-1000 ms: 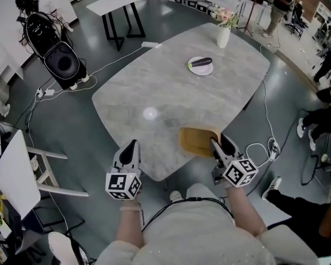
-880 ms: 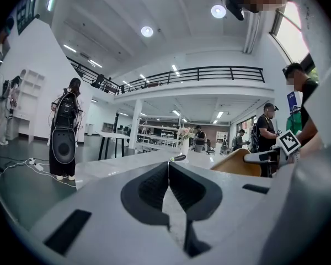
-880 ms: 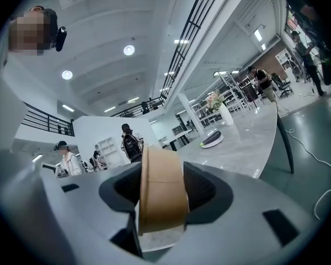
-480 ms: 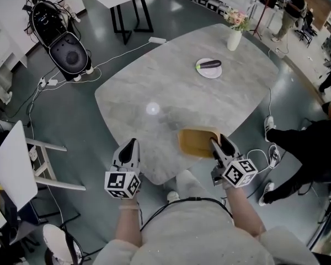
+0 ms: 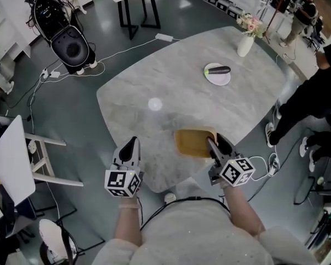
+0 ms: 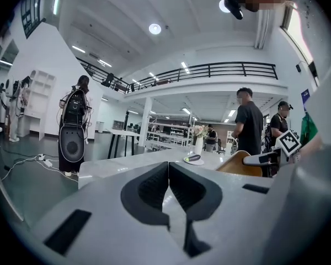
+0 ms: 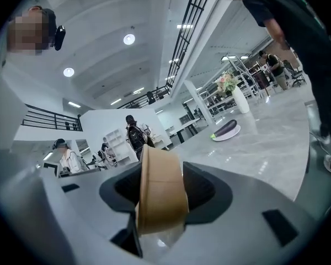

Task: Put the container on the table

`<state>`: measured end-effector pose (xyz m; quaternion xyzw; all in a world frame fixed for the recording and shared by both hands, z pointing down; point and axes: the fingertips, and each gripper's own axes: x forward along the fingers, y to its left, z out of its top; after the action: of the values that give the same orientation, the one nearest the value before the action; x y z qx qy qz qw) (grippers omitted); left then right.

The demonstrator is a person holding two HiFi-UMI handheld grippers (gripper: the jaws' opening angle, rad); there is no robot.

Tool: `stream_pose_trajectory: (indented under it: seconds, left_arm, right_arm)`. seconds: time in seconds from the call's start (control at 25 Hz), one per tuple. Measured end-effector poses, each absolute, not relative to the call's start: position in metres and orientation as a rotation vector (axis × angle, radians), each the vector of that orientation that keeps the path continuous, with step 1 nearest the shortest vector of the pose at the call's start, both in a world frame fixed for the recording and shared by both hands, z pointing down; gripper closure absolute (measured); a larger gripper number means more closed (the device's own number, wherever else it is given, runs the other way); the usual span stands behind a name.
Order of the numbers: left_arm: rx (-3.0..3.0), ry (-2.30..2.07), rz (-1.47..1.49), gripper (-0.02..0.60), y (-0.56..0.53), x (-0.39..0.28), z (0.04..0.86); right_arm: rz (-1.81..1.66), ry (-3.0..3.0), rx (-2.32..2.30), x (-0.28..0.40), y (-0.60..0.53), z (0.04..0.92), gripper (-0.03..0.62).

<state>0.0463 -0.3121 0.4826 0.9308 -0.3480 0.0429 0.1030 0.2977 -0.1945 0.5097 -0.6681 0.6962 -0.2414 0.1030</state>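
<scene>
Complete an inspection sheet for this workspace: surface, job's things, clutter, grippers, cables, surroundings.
Surface: grey marble table, glossy.
Job's things: tan container over the table's near edge; contact unclear.
Clutter: plate with an eggplant and a vase of flowers, both on the far side.
Grippers: right gripper shut on the container; left gripper shut, empty.
Cables: white cable across the floor beyond the table.
Surroundings: black speaker; standing person at right.

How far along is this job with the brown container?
Picked up already: the right gripper grips the container by its wall, over the near edge of the table. Left to do: set it down and let go. The left gripper is shut, empty.
</scene>
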Motion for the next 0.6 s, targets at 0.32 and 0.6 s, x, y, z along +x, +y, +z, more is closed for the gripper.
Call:
stream_pose_trajectory:
  seconds: [0.32, 0.6]
  left_arm:
    - [2.693, -1.107, 0.126, 0.575, -0.331, 0.034, 0.492]
    - [2.647, -1.175, 0.14, 0.575, -0.346, 0.022, 0.502]
  right_arm:
    - [-0.788, 2.134, -1.913, 0.285, -0.229, 0.522, 0.387]
    - [-0.86, 2.206, -1.829, 0.268, -0.265, 0.536, 0.388]
